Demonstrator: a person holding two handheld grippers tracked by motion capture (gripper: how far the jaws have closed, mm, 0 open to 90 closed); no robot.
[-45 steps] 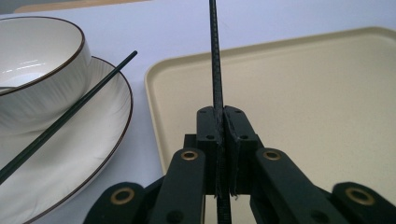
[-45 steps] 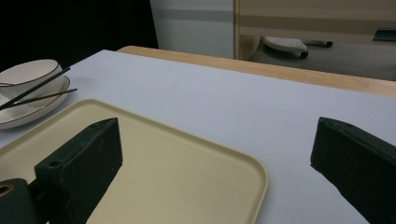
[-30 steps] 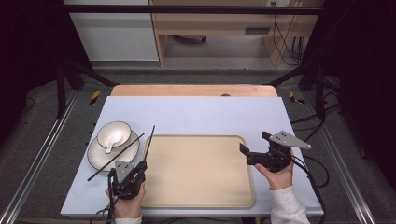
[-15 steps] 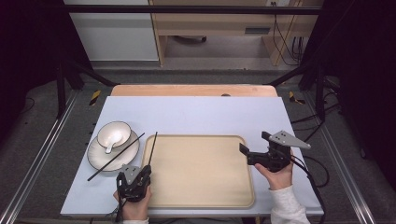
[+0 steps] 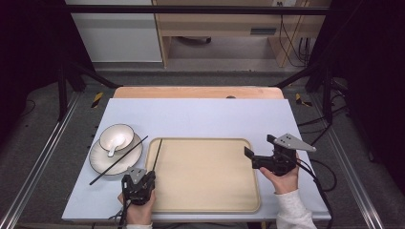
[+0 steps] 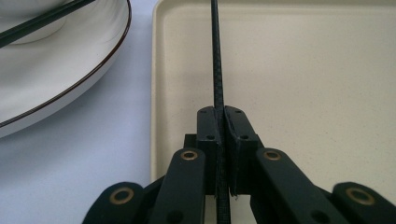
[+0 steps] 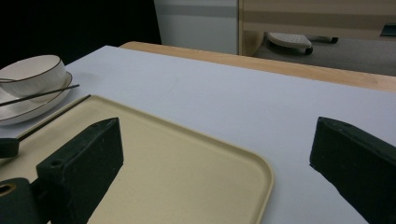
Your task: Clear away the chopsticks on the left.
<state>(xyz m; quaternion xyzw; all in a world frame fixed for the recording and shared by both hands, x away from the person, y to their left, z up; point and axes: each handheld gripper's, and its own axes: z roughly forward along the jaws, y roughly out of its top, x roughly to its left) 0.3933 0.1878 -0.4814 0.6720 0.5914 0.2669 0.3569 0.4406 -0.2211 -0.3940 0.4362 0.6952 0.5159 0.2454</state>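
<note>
Two black chopsticks are in play: one chopstick (image 6: 216, 56) is pinched between the pressed-together jaws of the left gripper (image 6: 221, 122), its shaft running straight ahead along the left edge of the beige tray (image 5: 205, 176), just inside the rim as far as the left gripper view lets me judge. The other chopstick (image 5: 118, 160) lies slanted across the white plate (image 5: 102, 162), beside the bowl (image 5: 116, 135) that sits on it with a spoon (image 5: 115, 145) inside. In the high view the left gripper (image 5: 139, 177) is near the tray's front left corner. The right gripper (image 5: 250, 153) hovers at the tray's right edge with its jaws spread wide and nothing between them. Everything rests on the pale blue table (image 5: 200, 117).
</note>
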